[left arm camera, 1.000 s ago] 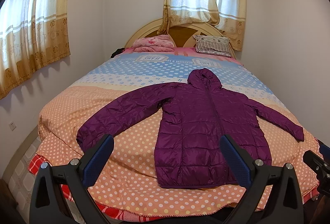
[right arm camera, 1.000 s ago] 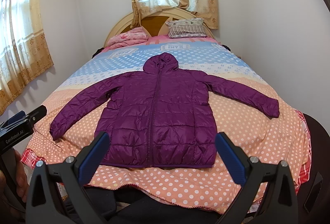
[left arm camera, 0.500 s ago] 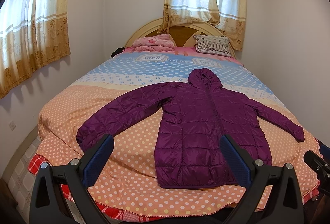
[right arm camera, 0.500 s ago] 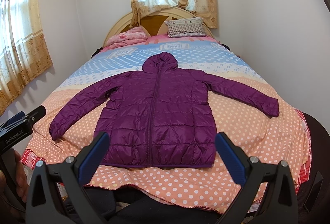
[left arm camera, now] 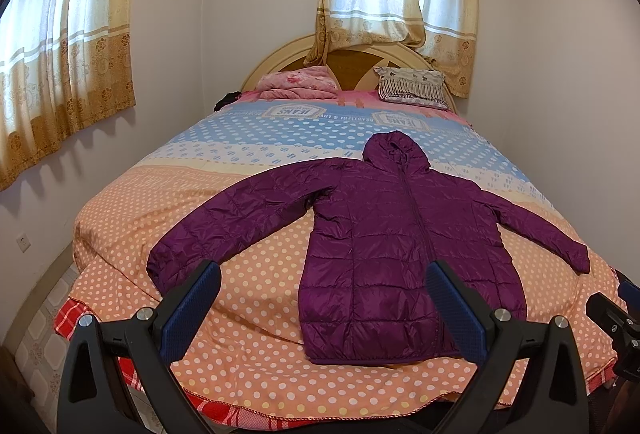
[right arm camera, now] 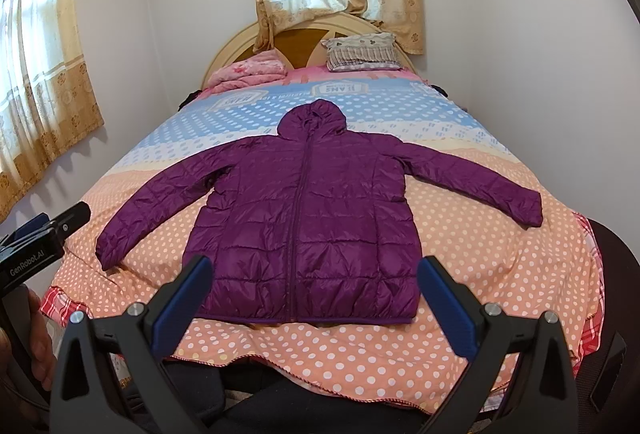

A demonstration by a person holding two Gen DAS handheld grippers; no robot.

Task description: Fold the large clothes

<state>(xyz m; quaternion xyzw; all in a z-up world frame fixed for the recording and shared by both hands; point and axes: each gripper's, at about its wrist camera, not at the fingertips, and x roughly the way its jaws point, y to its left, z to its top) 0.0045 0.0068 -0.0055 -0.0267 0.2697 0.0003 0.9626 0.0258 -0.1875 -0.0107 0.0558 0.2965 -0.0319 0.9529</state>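
Note:
A purple hooded puffer jacket [left arm camera: 384,246] lies flat and zipped on the bed, hood away from me, both sleeves spread out to the sides. It also shows in the right wrist view [right arm camera: 308,226]. My left gripper [left arm camera: 324,304] is open and empty, held above the foot of the bed in front of the jacket's hem and left sleeve cuff. My right gripper [right arm camera: 314,298] is open and empty, held in front of the hem's middle. Neither touches the jacket.
The bed [left arm camera: 248,266] has a polka-dot cover, orange near me and blue farther away. A pink folded blanket [left arm camera: 298,88] and a striped pillow [left arm camera: 412,88] lie by the headboard. Walls stand close on both sides; curtained windows are on the left and behind the headboard.

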